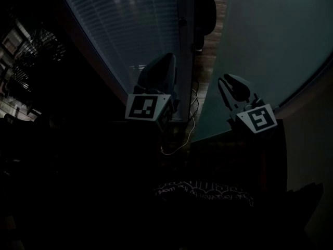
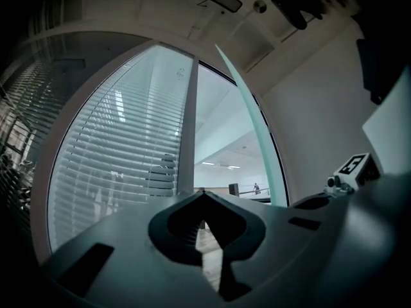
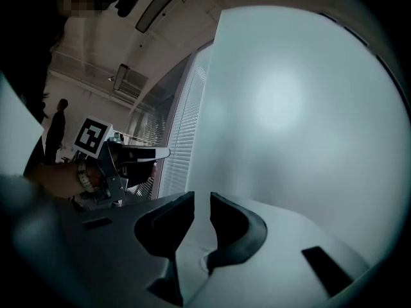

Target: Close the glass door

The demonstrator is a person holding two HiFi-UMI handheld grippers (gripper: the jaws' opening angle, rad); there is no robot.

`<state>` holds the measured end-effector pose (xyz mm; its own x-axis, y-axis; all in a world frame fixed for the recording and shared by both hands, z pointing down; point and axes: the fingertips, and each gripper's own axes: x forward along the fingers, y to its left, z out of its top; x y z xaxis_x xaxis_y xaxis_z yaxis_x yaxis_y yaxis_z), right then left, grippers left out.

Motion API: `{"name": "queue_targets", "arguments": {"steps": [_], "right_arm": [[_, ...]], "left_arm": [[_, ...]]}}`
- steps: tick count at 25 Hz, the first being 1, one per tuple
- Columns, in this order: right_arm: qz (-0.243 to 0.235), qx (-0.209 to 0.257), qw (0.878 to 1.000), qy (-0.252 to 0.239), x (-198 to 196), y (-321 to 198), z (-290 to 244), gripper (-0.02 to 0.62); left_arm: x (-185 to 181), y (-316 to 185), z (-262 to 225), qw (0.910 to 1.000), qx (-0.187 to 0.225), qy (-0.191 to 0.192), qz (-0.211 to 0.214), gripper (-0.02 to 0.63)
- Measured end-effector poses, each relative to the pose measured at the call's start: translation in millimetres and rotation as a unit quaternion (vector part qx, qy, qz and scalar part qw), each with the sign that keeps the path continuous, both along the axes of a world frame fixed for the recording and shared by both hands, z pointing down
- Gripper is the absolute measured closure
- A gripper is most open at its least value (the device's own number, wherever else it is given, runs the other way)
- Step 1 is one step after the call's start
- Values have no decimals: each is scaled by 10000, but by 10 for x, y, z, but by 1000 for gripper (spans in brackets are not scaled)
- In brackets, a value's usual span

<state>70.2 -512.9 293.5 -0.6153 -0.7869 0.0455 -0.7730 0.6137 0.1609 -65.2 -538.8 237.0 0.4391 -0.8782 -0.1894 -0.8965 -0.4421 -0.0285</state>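
**Glass door: handling properties and gripper pose**

**Location.** The glass door [image 3: 295, 108] stands directly ahead of the right gripper [image 3: 201, 201] and fills most of what lies beyond its jaws. From the left gripper [image 2: 202, 194] it lies ahead and to the right, presenting only its thin greenish free edge. Straight ahead of the left gripper is the open doorway. The blinded glass wall [image 2: 122, 153] lies ahead and to that gripper's left.

**Handling.** Treat the panel as heavy, rigid and frosted-smooth. It will probably start slowly and keep swinging once it moves. The face looks slippery, so jaw tips pressed against it may skate. Glass tolerates a broad, steady push better than a knock at the edge or corner. No handle is visible. The options appear to be a flat push on the face near the free edge, or straddling that edge with parted jaws.

**Gripper state.**
- Right gripper: jaws apart, with nothing between them. The tips are near the frosted face, and contact cannot be confirmed.
- Left gripper: jaw tips together and empty.

**Pose.** Both grippers are held roughly level and side by side, pointing forward. The left gripper sits just to the left of the right one and is aimed into the gap, not at the panel.
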Motion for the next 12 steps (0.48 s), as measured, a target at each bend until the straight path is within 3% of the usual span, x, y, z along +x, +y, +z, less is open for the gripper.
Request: {"name": "queue_targets", "arguments": {"steps": [12], "right_arm": [[193,48,9998,9,-164,-783,73,517]], "left_arm": [[-204,-628,82,9999,-45,-71,83,604]]}}
